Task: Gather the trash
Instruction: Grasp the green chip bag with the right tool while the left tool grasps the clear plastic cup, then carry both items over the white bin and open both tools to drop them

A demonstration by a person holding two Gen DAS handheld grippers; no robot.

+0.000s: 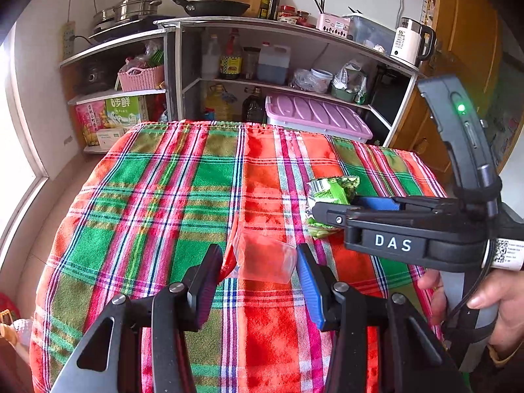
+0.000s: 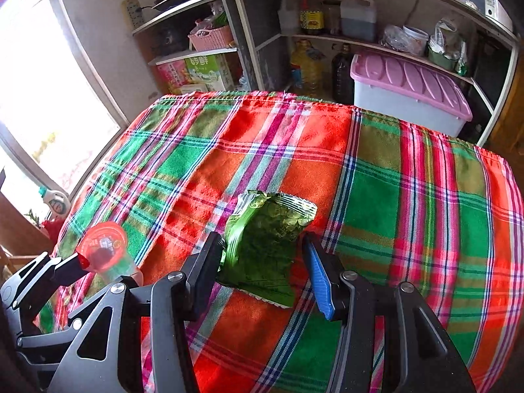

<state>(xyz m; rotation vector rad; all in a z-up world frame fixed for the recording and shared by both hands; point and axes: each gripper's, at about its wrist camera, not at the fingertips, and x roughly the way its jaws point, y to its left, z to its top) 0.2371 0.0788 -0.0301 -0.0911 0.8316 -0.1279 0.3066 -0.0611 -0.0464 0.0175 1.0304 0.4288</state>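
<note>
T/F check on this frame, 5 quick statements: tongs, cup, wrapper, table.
1. The left tongs straddle a clear plastic cup lying on its side. True.
2. The right tongs are clamped shut on empty air. False: they are open, with the green snack wrapper between the fingers.
3. The table is covered by a plaid cloth. True.
4. The wrapper already sits inside the cup. False: they lie apart on the cloth, wrapper to the cup's right in the left wrist view.
5. A pink-lidded storage bin stands behind the table. True.
</note>
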